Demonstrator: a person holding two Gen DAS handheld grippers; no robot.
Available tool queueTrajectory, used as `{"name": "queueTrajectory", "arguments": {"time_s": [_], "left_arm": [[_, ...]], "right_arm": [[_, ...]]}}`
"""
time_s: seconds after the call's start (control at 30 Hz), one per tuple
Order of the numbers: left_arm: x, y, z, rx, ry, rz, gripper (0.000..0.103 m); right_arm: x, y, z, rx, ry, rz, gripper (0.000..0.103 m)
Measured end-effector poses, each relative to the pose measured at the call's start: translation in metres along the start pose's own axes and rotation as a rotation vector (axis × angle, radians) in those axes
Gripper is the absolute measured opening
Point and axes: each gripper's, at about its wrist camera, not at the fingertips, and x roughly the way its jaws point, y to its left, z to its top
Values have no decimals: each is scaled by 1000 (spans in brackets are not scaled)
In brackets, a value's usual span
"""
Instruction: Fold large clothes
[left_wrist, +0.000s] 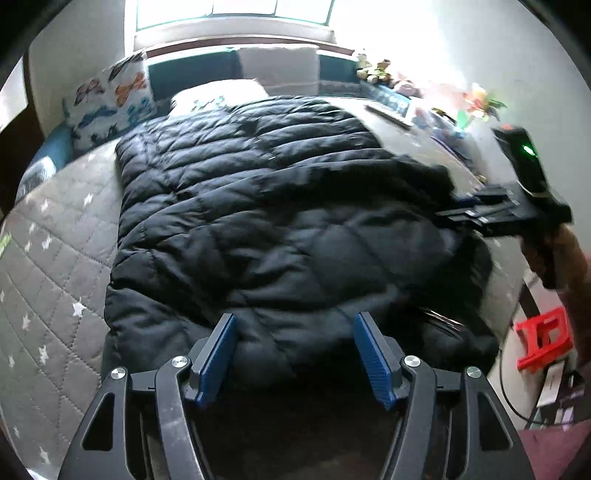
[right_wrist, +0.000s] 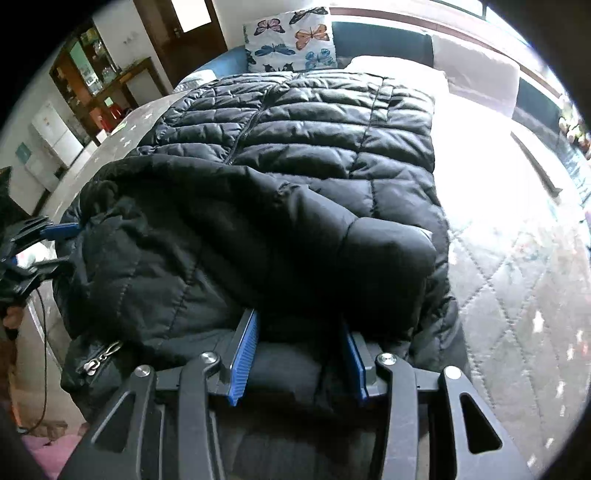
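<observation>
Jacket (left_wrist: 280, 206) lies flat on bed (left_wrist: 55, 258) for folding. Left gripper (left_wrist: 295, 354) gapes wide, holding nothing. Right gripper (right_wrist: 299, 354) part-closed astride near hem; grip unclear.

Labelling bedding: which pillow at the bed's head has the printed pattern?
The upright pillow with coloured butterflies, at the head's left corner. The plain white pillow beside it lies flat, partly under the black quilted puffer jacket.

Butterfly pillow (right_wrist: 291, 40) on quilted bed (left_wrist: 55, 258); red stool (left_wrist: 543, 339) beside.
</observation>
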Motion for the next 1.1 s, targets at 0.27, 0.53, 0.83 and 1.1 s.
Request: {"name": "queueTrajectory", "arguments": {"time_s": [0.27, 0.53, 0.83, 1.1], "left_arm": [[-23, -61, -34, 131, 36, -89, 69], [-1, -107, -80, 238, 146, -86, 69], [4, -112, -105, 204, 165, -4, 69], [4, -111, -110, 187, 157, 63, 30]], "right_arm": [[-30, 14, 0, -53, -45, -44, 48], [-50, 28, -15, -122, -62, -49, 49], [-54, 58, -58, -284, -40, -62, 57], [-46, 72, -102, -405, 11, -104, 57]]}}
